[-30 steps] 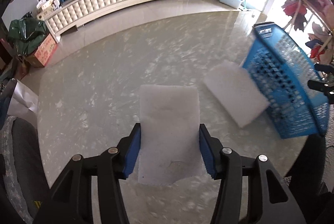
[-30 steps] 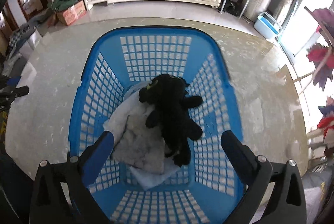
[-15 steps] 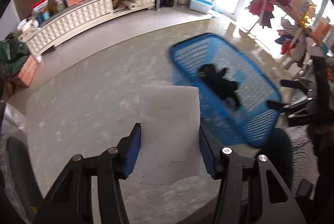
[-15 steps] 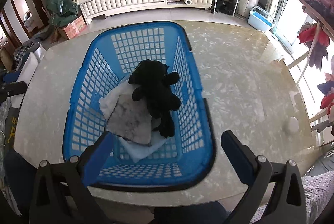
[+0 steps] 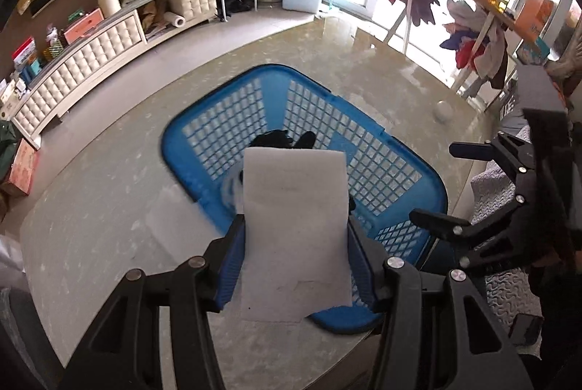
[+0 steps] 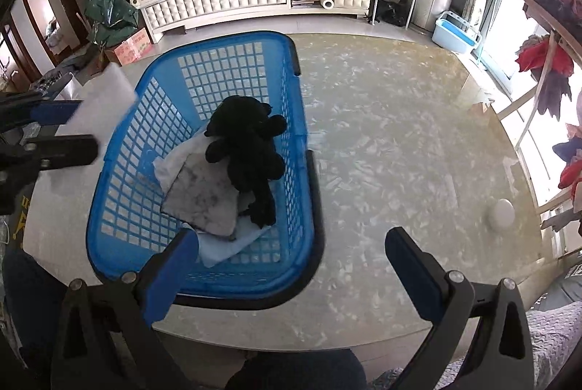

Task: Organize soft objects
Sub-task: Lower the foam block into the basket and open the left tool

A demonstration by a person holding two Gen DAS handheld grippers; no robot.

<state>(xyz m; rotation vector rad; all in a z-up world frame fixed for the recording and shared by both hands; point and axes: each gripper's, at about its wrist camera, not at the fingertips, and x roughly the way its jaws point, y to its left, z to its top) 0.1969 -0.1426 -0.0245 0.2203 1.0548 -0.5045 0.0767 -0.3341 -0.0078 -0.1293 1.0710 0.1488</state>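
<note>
Right now the left gripper [image 5: 295,257] is clamped on a white foam sheet [image 5: 295,226] by its two side edges, w/ the sheet's front end poking out over the blue basket [image 5: 385,168], prob. lined up for a drop inside. Right gripper [image 6: 291,266] hangs wide apart w/ nothing between its blue pads, near the basket's front rim, likely just out of the way. Sheet: flat, rectangular, matte, stiff enough not to sag. Basket: hard plastic, lattice walls, rounded corners, on a glossy marbled table [image 6: 400,142]. Inside already: fuzzy black plush toy [image 6: 247,150] lying on a grey smudged pad [image 6: 203,197] and pale cloths.
</note>
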